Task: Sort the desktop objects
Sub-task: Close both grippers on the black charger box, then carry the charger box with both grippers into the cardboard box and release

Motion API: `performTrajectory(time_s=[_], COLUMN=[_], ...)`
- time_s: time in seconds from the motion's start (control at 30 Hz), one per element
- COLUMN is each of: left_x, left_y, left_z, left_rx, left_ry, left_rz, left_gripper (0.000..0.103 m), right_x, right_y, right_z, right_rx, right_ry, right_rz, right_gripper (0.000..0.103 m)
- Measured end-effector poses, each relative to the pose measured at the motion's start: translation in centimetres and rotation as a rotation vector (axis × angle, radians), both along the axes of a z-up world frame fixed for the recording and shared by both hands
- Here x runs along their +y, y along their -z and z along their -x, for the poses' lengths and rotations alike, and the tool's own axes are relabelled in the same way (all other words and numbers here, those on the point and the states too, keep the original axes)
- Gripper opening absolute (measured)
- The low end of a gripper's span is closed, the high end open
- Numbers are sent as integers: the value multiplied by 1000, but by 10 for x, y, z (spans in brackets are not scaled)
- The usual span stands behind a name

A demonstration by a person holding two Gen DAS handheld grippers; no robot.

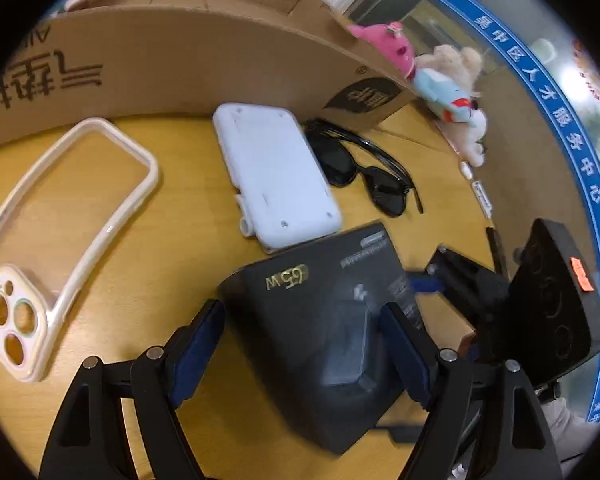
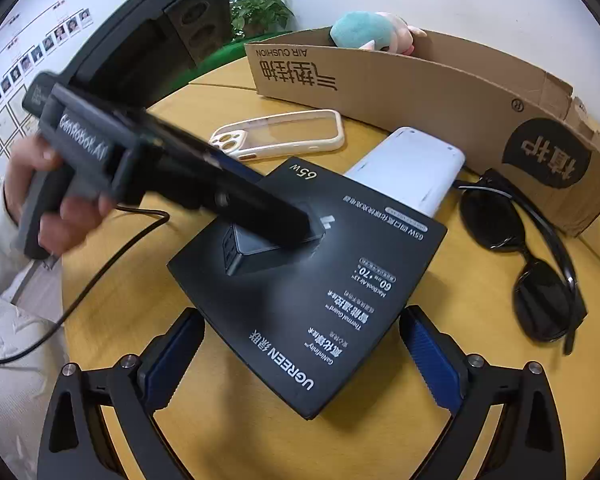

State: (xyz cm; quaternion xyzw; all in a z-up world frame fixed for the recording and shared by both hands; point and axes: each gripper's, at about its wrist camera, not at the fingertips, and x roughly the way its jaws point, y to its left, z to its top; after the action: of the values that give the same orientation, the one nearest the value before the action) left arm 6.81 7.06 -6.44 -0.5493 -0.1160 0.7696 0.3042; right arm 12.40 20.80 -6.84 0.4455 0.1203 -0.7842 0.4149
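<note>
Left wrist view: my left gripper [image 1: 302, 336] stands wide, fingers either side of the black charger box [image 1: 324, 312], nothing clamped. My right gripper [image 2: 302, 354] also gapes, empty, over the box, which lies flat beside the white case [image 1: 274, 176].

light: bright, even | blur: motion smear | edges: fisheye-bent, black corners

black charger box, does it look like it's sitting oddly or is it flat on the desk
Not flat: the black charger box has its far corner propped on the white case, so it sits tilted. The cardboard box also has a torn right edge.
</note>
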Motion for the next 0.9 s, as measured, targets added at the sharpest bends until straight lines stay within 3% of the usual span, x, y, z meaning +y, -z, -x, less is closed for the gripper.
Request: performTrajectory(time_s=[0.07,0.2,0.27,0.47,0.63,0.9], left_x=[-7,-27,-29,-40,-56,-72], left_y=[1,6,3,-14,-66,-193], left_z=[-3,-11,-16,-25,-25,9], left_rx=[-5,-46,-42,3,136,461], left_ry=[-10,-46,-55,-115,-157,-167], left_rz=[-17,-106,-105,-84,-93,-63], left_gripper=[78,63,62,62,62,62], right_x=[-3,1,-3,-22,-30,-51], right_y=[0,0,2,-5,-42,-154], right_z=[-6,-9,-7,-20,-23,13], right_rx=[-12,25,8,80,168,429], right_ry=[-10,17,8,5,15,32], right_rz=[28,22,25,-12,44,124], right_gripper=[100,98,96,93,93,93])
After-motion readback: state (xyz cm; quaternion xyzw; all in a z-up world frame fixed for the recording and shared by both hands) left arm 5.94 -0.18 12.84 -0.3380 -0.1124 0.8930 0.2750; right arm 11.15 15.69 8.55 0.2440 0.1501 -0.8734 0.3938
